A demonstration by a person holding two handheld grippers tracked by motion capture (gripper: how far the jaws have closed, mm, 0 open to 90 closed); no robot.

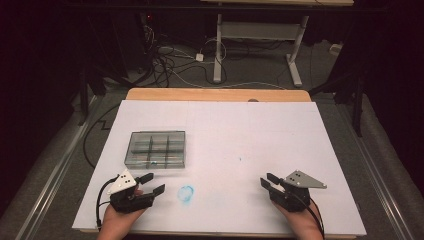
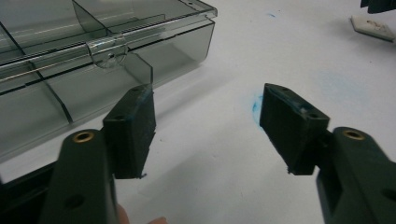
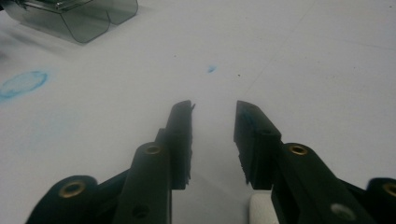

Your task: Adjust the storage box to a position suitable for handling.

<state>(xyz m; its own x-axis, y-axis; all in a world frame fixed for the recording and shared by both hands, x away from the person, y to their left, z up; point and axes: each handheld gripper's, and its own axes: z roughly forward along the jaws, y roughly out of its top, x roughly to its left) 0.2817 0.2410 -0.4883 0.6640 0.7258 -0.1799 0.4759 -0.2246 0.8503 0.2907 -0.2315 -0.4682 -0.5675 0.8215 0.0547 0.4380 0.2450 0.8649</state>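
Observation:
A clear smoky plastic compartment box [image 1: 156, 149] lies shut on the white sheet [image 1: 260, 130], left of the middle. My left gripper [image 1: 154, 183] rests just in front of it, near the front edge. In the left gripper view its jaws stand apart [image 2: 208, 93] with nothing between them, and the box [image 2: 70, 60] with its latch is close ahead on the left. My right gripper [image 1: 266, 179] sits at the front right, pointing left. Its jaws [image 3: 214, 106] keep a narrow gap over bare sheet, holding nothing, and the box [image 3: 79, 18] is far off at the upper left.
A round blue smudge [image 1: 185, 194] marks the sheet between the grippers, nearer the left one. A small white flat piece [image 2: 372, 25] lies by the right gripper. The wooden table edge [image 1: 215, 95] shows at the back; cables and a desk frame lie on the floor beyond.

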